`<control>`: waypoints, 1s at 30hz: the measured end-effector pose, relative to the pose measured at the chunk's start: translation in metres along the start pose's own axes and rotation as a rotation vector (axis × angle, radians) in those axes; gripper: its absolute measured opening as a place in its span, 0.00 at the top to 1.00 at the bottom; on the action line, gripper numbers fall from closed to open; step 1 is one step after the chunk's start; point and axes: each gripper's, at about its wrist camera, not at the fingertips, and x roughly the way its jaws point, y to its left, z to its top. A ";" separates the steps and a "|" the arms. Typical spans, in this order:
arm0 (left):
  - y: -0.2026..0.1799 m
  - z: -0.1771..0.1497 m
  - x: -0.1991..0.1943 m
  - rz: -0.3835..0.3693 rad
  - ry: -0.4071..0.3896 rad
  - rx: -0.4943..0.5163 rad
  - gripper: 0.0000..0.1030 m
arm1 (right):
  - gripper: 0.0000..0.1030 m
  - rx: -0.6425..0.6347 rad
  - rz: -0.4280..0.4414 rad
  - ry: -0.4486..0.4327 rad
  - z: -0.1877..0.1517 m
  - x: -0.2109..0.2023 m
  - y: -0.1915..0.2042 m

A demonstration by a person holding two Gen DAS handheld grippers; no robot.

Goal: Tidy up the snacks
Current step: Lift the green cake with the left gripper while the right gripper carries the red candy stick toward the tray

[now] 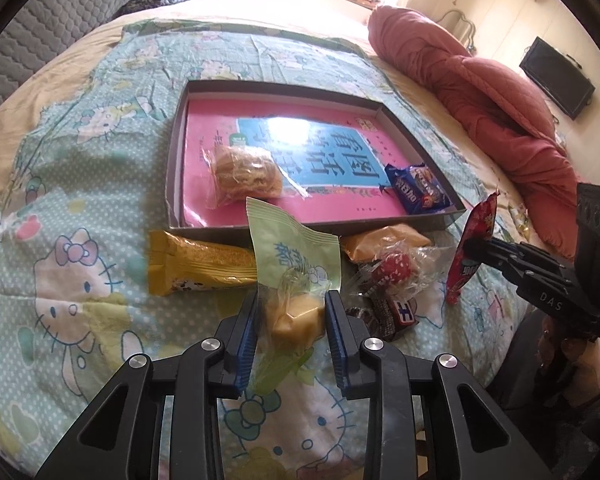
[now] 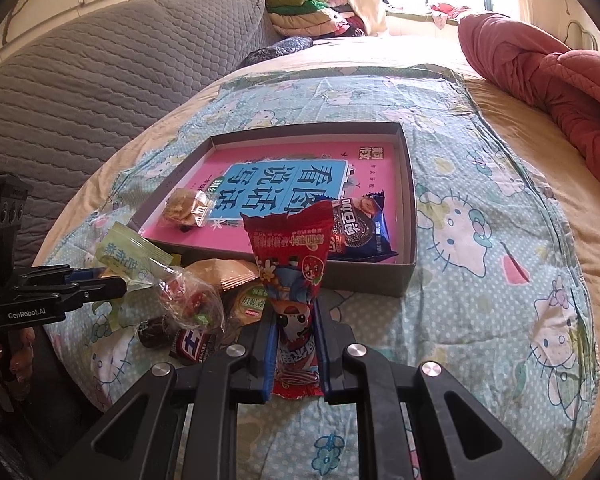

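Note:
A shallow cardboard box (image 1: 174, 184) (image 2: 407, 216) with a pink book inside lies on the bed. In it are a clear-wrapped biscuit (image 1: 244, 172) (image 2: 185, 208) and a blue Oreo pack (image 1: 418, 190) (image 2: 360, 228). My left gripper (image 1: 290, 300) (image 2: 120, 282) is shut on a pale green snack packet (image 1: 294, 256) (image 2: 134, 258) with a yellow cake inside, held just in front of the box. My right gripper (image 2: 294, 320) (image 1: 466, 245) is shut on a red strawberry snack packet (image 2: 290, 252) (image 1: 470, 248), held upright in front of the box.
Loose snacks lie on the Hello Kitty sheet (image 1: 68, 240) before the box: a yellow bar (image 1: 200, 268), an orange packet (image 1: 384, 242), a clear bag with a red candy (image 1: 396, 270) (image 2: 192, 300), dark chocolates (image 1: 392, 314) (image 2: 188, 342). A red quilt (image 1: 480, 92) lies on the right, a grey headboard (image 2: 80, 100) on the left.

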 end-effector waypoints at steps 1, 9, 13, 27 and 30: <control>0.000 0.001 -0.002 0.001 -0.007 -0.002 0.68 | 0.84 -0.001 0.001 -0.004 0.000 -0.001 0.000; 0.001 0.005 -0.013 0.017 -0.047 -0.010 0.68 | 0.84 0.002 0.022 -0.037 0.004 -0.007 0.001; 0.000 0.006 -0.018 0.017 -0.064 -0.018 0.68 | 0.84 0.006 0.031 -0.053 0.006 -0.011 0.000; 0.000 0.012 -0.026 0.045 -0.112 -0.028 0.68 | 0.84 0.017 0.074 -0.133 0.017 -0.024 0.000; -0.001 0.013 -0.026 0.051 -0.120 -0.028 0.68 | 0.84 0.016 0.083 -0.150 0.021 -0.024 0.000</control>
